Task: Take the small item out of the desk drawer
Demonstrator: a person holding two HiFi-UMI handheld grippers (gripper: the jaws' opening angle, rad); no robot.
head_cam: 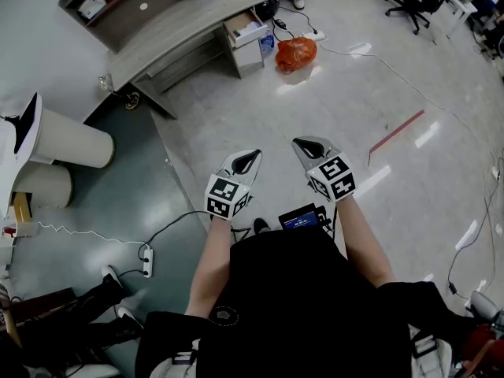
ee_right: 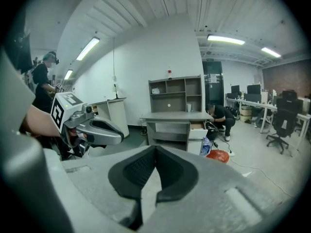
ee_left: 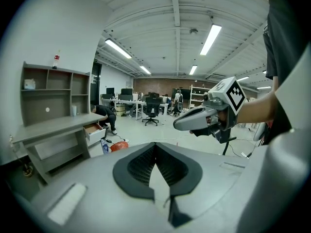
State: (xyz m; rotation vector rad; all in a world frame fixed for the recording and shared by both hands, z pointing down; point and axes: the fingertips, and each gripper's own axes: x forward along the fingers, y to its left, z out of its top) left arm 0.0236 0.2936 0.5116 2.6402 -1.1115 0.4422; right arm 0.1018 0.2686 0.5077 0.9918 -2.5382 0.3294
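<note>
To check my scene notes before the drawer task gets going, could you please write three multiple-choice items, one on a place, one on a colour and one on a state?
1. Where does the bag lie?
A on top of the desk; B on the floor beside the desk; C inside the drawer.
2. What colour is the bag?
A blue; B orange; C green.
3. How is the desk drawer?
A shut; B lying on the floor; C pulled open.

Answers: B, it rests on the pale floor by the desk; B, it shows orange in every view; C, its front stands out from the desk.
</note>
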